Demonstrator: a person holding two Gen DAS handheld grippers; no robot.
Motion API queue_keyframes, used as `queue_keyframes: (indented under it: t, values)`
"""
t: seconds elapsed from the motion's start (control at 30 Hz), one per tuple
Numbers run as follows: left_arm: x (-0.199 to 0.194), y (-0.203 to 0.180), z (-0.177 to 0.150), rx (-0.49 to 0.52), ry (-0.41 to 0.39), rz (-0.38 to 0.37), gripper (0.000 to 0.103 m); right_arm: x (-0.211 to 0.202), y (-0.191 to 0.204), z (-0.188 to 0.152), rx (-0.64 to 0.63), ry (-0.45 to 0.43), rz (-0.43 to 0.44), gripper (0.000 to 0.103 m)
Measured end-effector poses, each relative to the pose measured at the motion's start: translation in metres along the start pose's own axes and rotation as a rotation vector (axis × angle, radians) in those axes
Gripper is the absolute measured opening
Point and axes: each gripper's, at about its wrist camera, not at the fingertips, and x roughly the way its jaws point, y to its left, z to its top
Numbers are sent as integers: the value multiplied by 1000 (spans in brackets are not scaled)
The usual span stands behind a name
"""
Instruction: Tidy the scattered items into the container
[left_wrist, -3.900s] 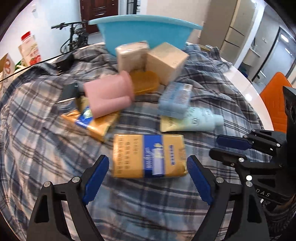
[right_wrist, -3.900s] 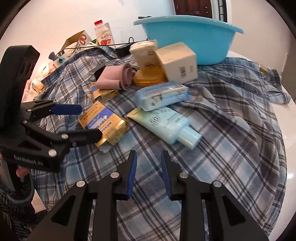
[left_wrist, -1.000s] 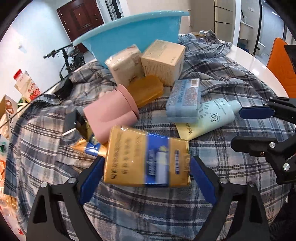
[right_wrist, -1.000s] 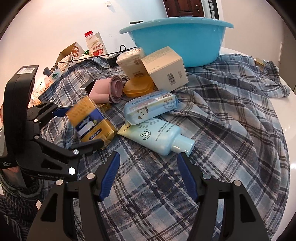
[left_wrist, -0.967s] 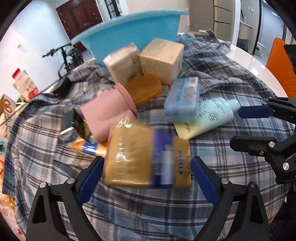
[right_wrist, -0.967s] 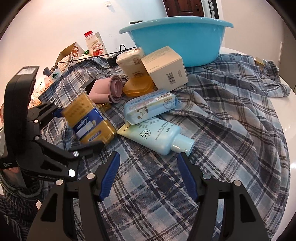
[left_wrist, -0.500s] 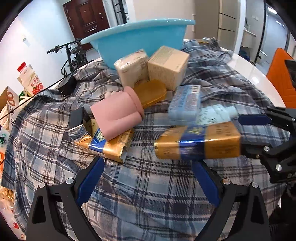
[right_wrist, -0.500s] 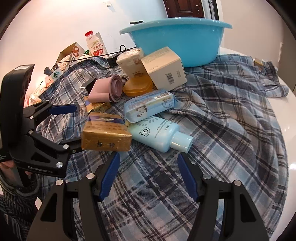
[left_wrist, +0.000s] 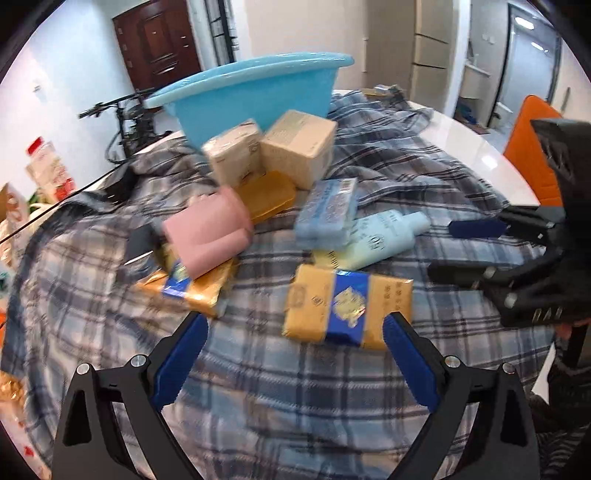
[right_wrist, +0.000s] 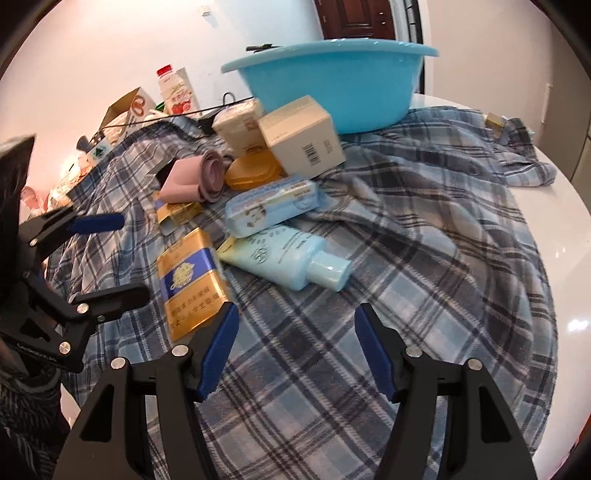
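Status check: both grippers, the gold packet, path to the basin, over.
Left gripper open, empty; right gripper open, empty. Gold-and-blue foil packet lying loose on plaid cloth. Light blue plastic basin behind the clutter, cream cardboard box in front.

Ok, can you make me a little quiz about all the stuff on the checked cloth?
1. True or false: the blue basin stands behind the scattered items.
2. What lies nearest the left tool? A) the gold and blue packet B) the pink roll C) the cardboard box
3. Fill in: the pale blue tube lies on the ____ cloth.

Key: 1 true. 2 A. 3 plaid.
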Motion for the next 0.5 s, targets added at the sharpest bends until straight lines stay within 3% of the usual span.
queue_keyframes:
  t: [0.1, 0.5]
  values:
    - [14, -3, 7, 19, 34, -95, 98, 4, 4, -2, -13, 13, -6, 64]
    - [37, -2, 9, -24, 98, -195, 98, 13, -1, 1, -3, 23, -8, 64]
